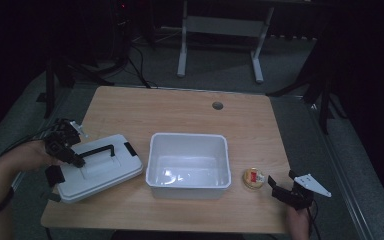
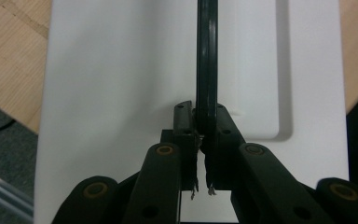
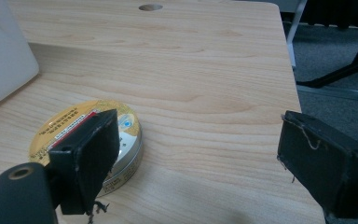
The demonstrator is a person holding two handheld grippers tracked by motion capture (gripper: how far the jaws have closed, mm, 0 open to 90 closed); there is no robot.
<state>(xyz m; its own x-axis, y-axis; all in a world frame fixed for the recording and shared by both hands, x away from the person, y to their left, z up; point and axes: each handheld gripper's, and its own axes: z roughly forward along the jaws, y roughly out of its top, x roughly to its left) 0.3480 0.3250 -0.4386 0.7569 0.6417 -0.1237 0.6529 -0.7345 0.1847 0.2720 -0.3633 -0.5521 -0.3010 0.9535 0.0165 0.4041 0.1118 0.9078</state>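
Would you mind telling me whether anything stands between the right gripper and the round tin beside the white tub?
Nothing visible does. The right gripper is open just right of the round tin, with bare table between them. In the right gripper view, one jaw already overlaps the tin's edge.

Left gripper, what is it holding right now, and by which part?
The left gripper is shut on the white lid, clamping its black handle near one end.
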